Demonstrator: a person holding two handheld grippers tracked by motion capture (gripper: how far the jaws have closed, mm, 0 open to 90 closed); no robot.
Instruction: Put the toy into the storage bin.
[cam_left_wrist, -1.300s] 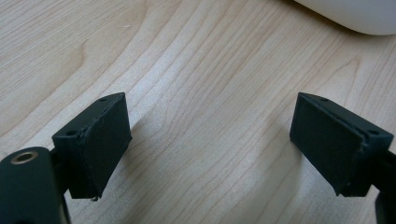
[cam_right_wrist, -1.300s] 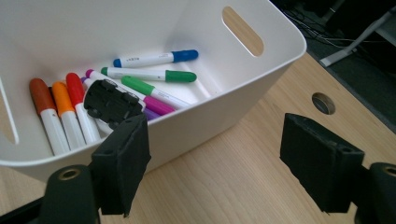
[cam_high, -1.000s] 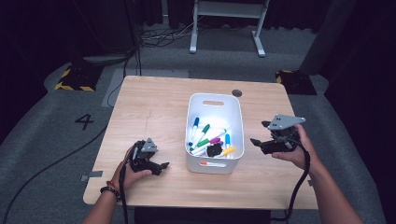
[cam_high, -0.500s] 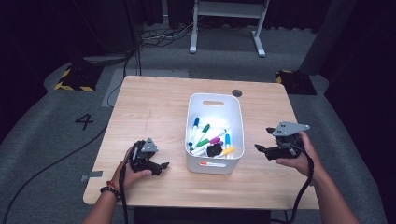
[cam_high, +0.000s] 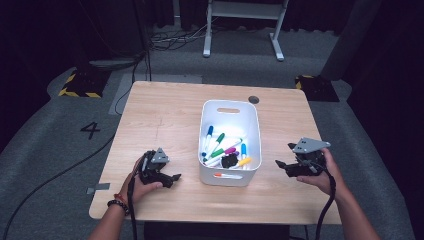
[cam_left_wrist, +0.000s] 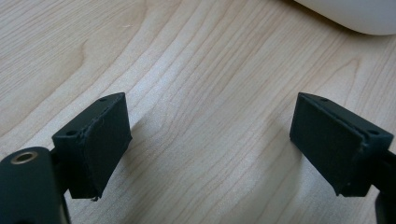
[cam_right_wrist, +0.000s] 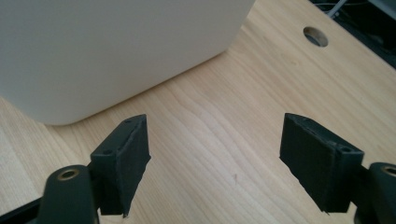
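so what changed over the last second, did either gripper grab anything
No grab. The right gripper came down from above the table toward its surface, right of the white bin, jaws open and empty. The left gripper stayed low by the bin's left side, open. The markers in the bin did not move.

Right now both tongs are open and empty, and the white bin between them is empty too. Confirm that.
Not quite: the white bin holds markers, as the high view shows. The left tongs and right tongs are indeed open and empty.
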